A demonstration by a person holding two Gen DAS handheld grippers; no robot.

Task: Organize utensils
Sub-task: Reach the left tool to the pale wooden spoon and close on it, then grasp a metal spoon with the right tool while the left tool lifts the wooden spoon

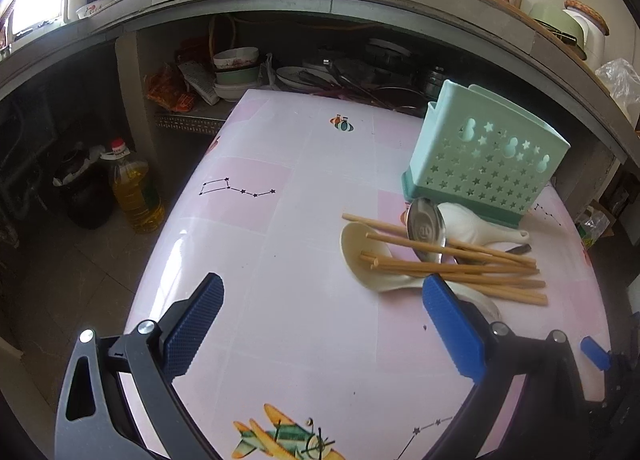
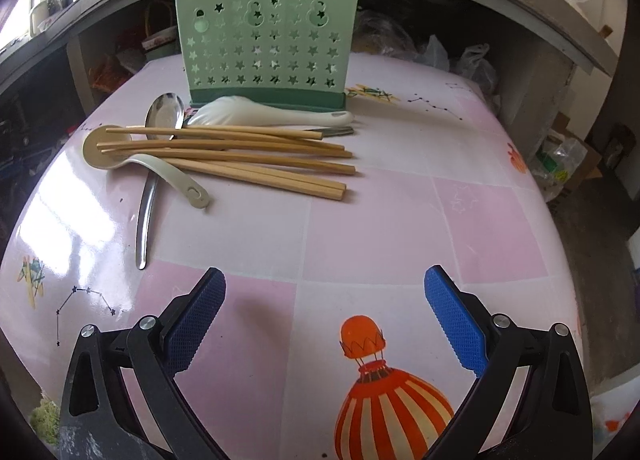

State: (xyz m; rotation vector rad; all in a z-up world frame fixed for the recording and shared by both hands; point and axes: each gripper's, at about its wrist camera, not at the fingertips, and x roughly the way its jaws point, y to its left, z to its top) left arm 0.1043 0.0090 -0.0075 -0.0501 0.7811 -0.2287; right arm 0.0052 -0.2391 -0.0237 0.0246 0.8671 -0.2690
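Utensils lie in a loose heap on the table just in front of the green holder point(image 2: 269, 45): wooden chopsticks point(image 2: 240, 156) fanned across a cream spoon point(image 2: 105, 148), a metal spoon point(image 2: 165, 111) and a white spoon point(image 2: 264, 113). The chopsticks cover part of the cream spoon's bowl and cross the metal spoon's neck, so its handle only reappears lower down toward the camera. The white spoon lies right along the holder's dark base; touching or not, can't tell. Inside of the holder isn't visible from either view, and no compartments can be made out.

In the left wrist view the same heap point(image 1: 448, 256) sits right of centre, and the near end of the cream spoon is hidden behind the left gripper's blue pad.

Left gripper point(image 1: 320, 302): jaws wide apart, nothing between them, over bare table. Right gripper point(image 2: 325, 294): jaws also spread wide, empty, well short of the heap.

Table point(image 2: 380, 220) has a glossy pink-and-white check cover w/ printed star constellations, a hot-air balloon point(image 2: 384, 388) and a plane point(image 1: 280, 436); strong glare on the left side.

Behind it, a grey concrete counter w/ a dark shelf space below holding bowls and plates, details murky. A bottle of yellow oil point(image 1: 134, 190) stands on the floor; label unreadable. No legible writing anywhere.
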